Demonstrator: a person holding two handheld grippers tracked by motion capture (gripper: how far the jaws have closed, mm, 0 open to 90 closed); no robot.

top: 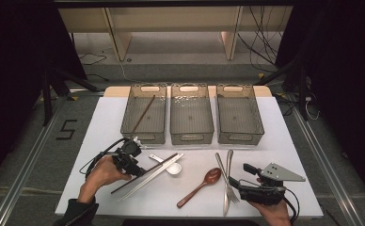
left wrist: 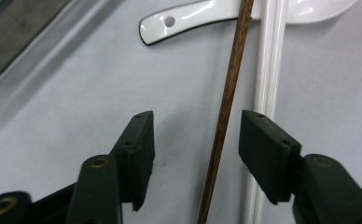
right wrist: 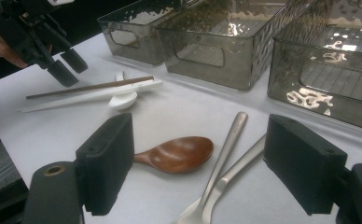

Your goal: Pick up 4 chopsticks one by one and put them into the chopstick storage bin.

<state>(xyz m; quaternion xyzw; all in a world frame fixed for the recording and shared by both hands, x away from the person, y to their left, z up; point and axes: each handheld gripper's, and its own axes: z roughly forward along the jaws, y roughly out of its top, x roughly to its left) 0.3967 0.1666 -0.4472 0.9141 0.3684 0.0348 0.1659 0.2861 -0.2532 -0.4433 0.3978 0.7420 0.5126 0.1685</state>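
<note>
A brown chopstick [left wrist: 226,107] lies on the white table between the jaws of my left gripper [left wrist: 195,144]. The jaws stand apart on either side of it and the pads do not touch it. A pair of white chopsticks [left wrist: 268,70] lies just beside the far jaw, and a white ceramic spoon [left wrist: 193,18] lies beyond. From above, my left gripper [top: 136,170] sits over the brown chopstick [top: 159,165] at the front left. My right gripper [top: 239,175] rests open at the front right, near a wooden spoon [right wrist: 179,154] and two metal utensils [right wrist: 228,144].
Three smoky plastic bins stand in a row at the back: the left bin [top: 126,123] holds another brown chopstick [top: 143,114], next to the middle bin [top: 191,138] and the right bin [top: 239,138]. The table's front edge runs close below both hands.
</note>
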